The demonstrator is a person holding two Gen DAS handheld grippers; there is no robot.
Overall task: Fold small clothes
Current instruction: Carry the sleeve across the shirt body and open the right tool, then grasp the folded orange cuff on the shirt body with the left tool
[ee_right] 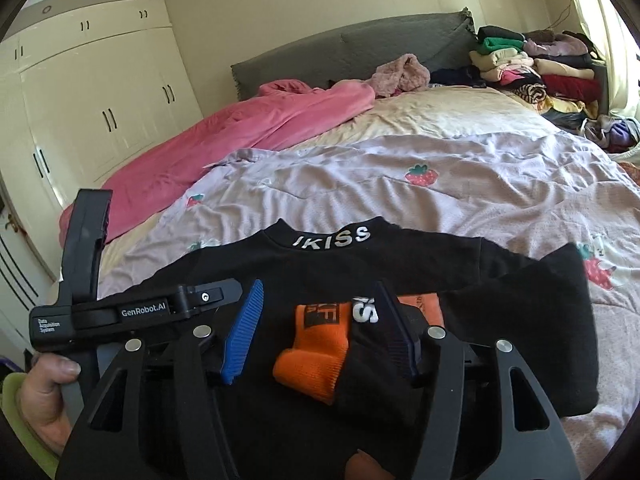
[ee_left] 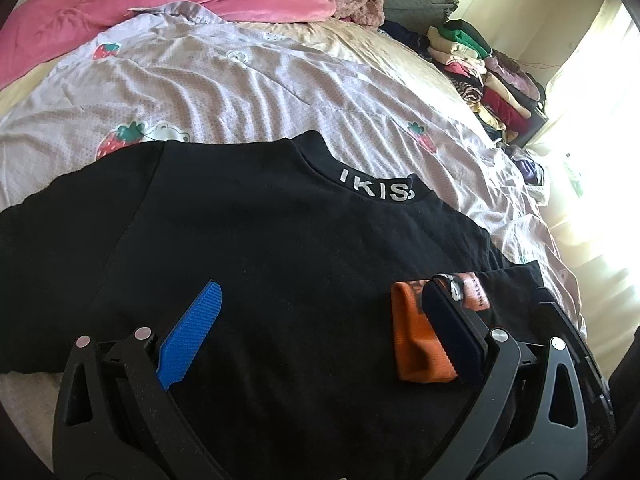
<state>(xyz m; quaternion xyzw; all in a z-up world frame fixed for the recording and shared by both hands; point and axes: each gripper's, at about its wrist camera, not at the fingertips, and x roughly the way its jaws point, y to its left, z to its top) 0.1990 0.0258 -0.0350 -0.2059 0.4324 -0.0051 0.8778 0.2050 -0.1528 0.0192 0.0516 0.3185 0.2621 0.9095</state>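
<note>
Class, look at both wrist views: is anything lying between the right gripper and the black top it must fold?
Nothing visible does. The right gripper hangs open right over the black top, with the folded-in sleeve and its orange cuff between the fingers. The left gripper, also open, is over the same top.

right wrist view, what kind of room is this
Most likely a home bedroom: a bed with a grey headboard and strawberry-print quilt, white built-in wardrobes, and stacks of folded clothes at the far corner.
</note>
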